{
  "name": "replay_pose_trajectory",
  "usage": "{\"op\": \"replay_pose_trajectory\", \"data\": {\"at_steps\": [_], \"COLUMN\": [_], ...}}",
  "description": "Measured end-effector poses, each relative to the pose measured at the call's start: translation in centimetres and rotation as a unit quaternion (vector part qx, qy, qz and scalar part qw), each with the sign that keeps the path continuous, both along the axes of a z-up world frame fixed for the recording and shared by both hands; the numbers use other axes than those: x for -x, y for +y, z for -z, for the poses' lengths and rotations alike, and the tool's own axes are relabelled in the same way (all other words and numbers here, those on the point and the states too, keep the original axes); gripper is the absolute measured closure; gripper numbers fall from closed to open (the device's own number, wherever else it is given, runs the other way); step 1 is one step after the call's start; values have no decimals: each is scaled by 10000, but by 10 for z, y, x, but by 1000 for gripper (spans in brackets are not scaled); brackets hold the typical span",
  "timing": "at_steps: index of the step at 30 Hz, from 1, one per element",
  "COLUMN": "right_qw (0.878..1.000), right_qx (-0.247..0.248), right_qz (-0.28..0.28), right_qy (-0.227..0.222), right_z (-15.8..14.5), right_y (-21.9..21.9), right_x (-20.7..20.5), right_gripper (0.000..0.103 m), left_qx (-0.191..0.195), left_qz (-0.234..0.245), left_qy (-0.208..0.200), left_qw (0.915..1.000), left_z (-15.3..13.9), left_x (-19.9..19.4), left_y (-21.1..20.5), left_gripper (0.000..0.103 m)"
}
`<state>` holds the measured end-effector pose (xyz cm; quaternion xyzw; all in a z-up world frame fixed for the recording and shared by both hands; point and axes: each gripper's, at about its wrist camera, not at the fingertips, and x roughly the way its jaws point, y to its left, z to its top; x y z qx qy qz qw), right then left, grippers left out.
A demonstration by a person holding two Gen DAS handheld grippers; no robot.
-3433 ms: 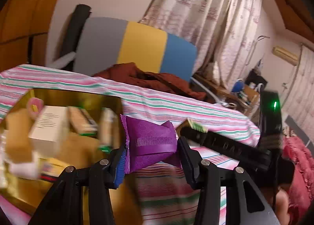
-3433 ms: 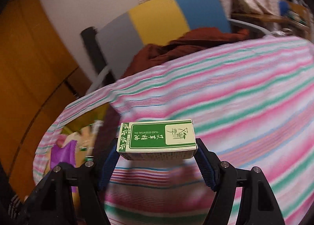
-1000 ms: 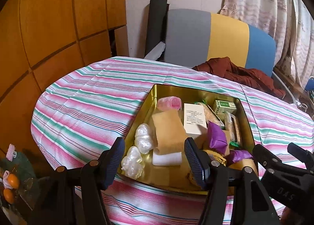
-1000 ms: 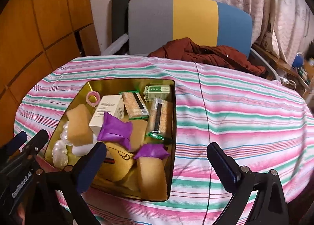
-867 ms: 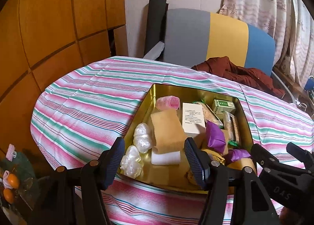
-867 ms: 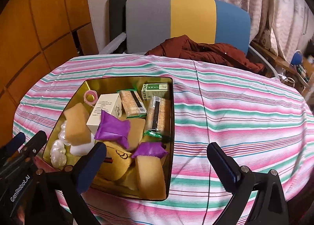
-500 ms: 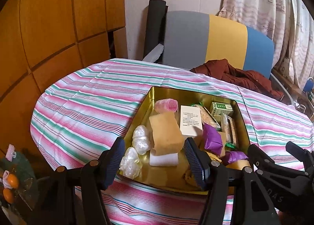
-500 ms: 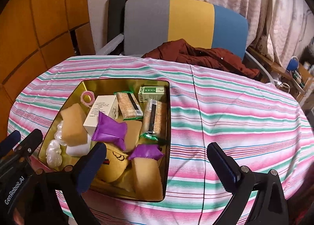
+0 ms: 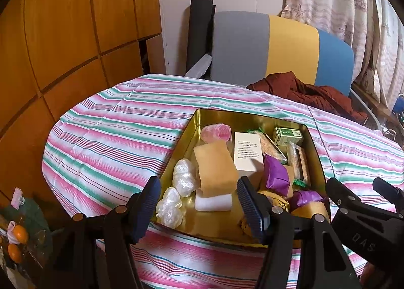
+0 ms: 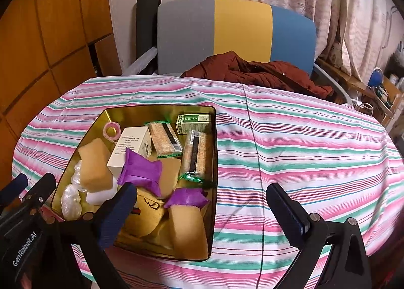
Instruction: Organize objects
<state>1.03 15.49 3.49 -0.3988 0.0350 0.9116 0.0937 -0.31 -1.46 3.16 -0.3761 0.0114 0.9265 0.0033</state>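
A: Looking through your left wrist camera, you have the left gripper [image 9: 199, 203] hanging over the near rim of the gold tin [image 9: 313, 142], jaws parted about halfway and nothing between them. Only this view shows the clear wrapped sweets [image 9: 184, 180] fully, the low side surface [image 9: 25, 218] below left with two orange fruits [image 9: 17, 236] on it, and the bare striped cloth [image 9: 113, 137] left of the tin.

B: And your right camera?

A: There the right gripper [image 10: 199, 210] stands wide apart and empty, one finger over the tin's near end, the other over the cloth. That view alone gives you the open stretch of tablecloth right of the tin, clear to the table's far right edge.

B: Where are the things?

A: All in the tin: the green box [image 10: 194, 121] in the far right corner, two cereal bars [image 10: 164, 138] beside it, the white box [image 10: 131, 147], the pink roll [image 10: 112, 131], tan sponges [image 10: 94, 165] and purple packets [image 10: 141, 171] crowded toward you.

B: Edges?

A: The tin's right wall runs along the middle of the table; its near wall lies close to the table's near edge. Behind the table stands a grey, yellow and blue chair [image 10: 234, 31] with a brown garment [image 10: 257, 72] touching the far edge.
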Motion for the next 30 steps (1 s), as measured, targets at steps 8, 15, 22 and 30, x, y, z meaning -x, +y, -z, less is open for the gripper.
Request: {"op": "replay_pose_trajectory", "data": {"at_steps": [8, 15, 22, 30], "right_qw": [10000, 10000, 10000, 9999], "right_qx": [4, 25, 78, 97], "right_qz": [-4, -17, 6, -4], "right_qy": [7, 3, 6, -60], "right_z": [2, 3, 4, 7], "right_y": [0, 0, 2, 2], "right_x": [0, 1, 1, 2], "right_gripper": [0, 0, 0, 0], "left_qx": [38, 54, 22, 23], "left_qz": [151, 171, 175, 129], "left_qy": [-3, -34, -51, -119], "left_qw": [9999, 9998, 9998, 9998], "left_z": [0, 0, 2, 7], "left_x": [-4, -3, -4, -2], "left_y": [5, 8, 8, 8], "left_gripper": [39, 39, 39, 39]}}
